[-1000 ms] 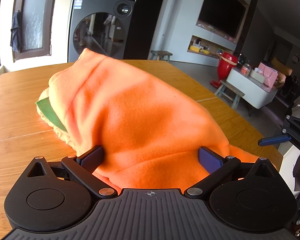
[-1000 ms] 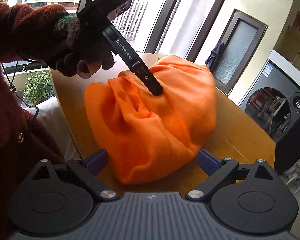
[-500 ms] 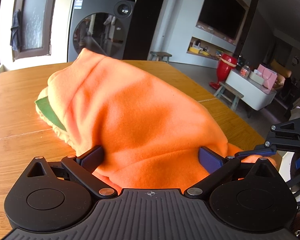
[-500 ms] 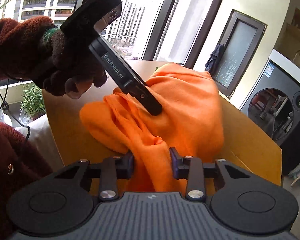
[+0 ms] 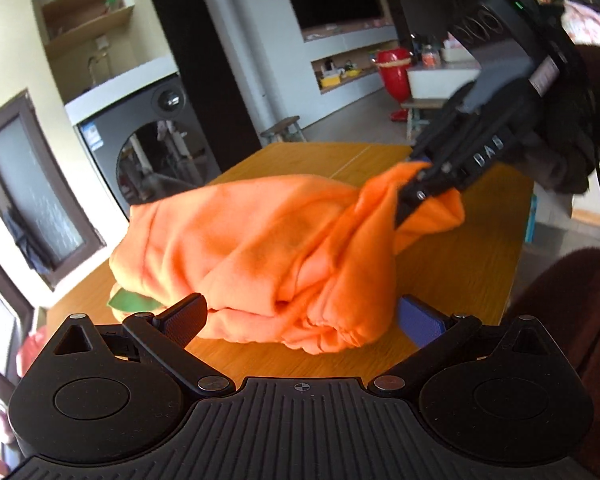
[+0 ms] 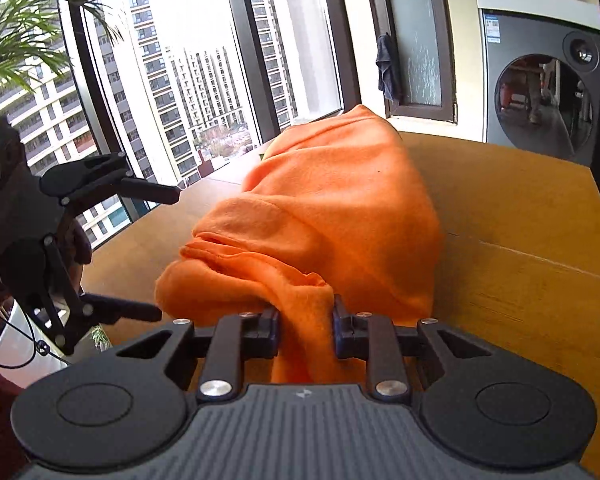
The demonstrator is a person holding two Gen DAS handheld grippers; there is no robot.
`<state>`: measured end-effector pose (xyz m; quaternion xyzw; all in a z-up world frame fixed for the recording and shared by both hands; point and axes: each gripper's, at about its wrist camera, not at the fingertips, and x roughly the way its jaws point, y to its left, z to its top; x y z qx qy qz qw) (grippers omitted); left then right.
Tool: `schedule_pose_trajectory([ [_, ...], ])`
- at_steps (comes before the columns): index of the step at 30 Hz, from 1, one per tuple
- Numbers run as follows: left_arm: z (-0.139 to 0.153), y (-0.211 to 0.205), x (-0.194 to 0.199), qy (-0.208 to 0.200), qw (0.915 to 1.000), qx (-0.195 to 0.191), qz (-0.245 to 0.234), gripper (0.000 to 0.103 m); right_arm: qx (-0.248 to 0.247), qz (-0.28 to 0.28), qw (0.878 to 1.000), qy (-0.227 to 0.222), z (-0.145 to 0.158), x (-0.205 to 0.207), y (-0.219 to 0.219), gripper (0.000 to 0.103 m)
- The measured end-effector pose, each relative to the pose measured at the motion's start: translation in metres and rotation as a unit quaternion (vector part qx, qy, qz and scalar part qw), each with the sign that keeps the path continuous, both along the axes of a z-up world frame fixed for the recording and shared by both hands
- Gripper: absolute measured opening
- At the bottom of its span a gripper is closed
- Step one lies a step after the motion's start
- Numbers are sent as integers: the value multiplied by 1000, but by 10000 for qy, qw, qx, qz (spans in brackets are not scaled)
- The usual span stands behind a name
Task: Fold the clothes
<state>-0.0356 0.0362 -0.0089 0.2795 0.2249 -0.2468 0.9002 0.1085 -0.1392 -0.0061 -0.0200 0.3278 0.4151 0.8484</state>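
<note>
Now the right claw has clamped the orange garment, lifting its edge; the left claw, wide open, has let go, so unfolding can start.

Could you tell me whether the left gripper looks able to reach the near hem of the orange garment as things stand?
Probably yes: the left gripper is open, and the orange garment lies just ahead between its jaws with nothing in between.

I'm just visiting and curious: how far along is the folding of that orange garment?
Early on. The orange garment lies in a rumpled heap on the wooden table, with no neat fold visible. In hand: the right gripper is shut on a bunch of fabric, while the left gripper is open beside the heap. Spreading and folding remain.
</note>
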Motion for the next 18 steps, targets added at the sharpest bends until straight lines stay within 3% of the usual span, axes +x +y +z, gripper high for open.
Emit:
schedule_pose_trajectory([
  [4, -19, -30, 1, -486, 9940, 946, -265, 103, 308, -54, 9992, 228, -3, 5, -8, 20],
  [8, -30, -46, 30, -613, 9920, 1080, -241, 103, 420, -83, 9986, 296, -9, 4, -11, 20],
  [13, -37, -54, 65, -594, 9964, 575, -171, 103, 489, -82, 9986, 192, -11, 1, -17, 20],
  [16, -40, -50, 80, -53, 9998, -131, -106, 103, 424, -59, 9991, 37, -8, 2, -25, 22],
  [18, -39, -37, 95, 520, 9951, -833, 82, 103, 504, -76, 9987, -16, -5, 2, -35, 25],
])
